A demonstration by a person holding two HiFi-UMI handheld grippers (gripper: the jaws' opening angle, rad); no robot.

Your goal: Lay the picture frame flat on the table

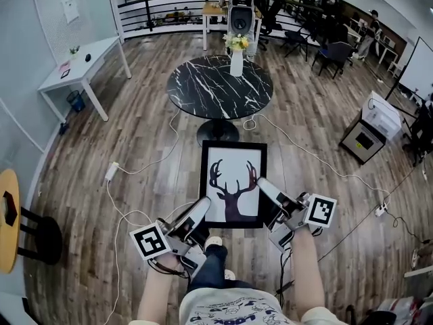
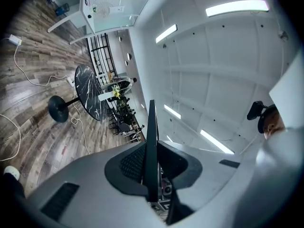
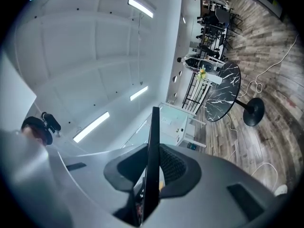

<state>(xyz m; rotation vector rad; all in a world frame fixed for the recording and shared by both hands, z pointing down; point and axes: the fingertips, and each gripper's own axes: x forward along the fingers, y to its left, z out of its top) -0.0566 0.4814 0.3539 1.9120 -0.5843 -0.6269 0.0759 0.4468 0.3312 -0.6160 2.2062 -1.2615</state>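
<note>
One wood-plank floor [image 1: 135, 134] spans the open room, where one round black marble table [image 1: 203, 90] stands ahead (a single flower vase [image 1: 236, 63] on it). One picture frame [image 1: 233, 183] – a deer print – hangs above the floor, short of the table. Two grippers clamp it: left gripper [image 1: 201, 210] on its left edge, right gripper [image 1: 264, 189] on its right, both forearms reaching forward.

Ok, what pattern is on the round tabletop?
The round tabletop is black with white marble veining; clearest in the head view.
</note>
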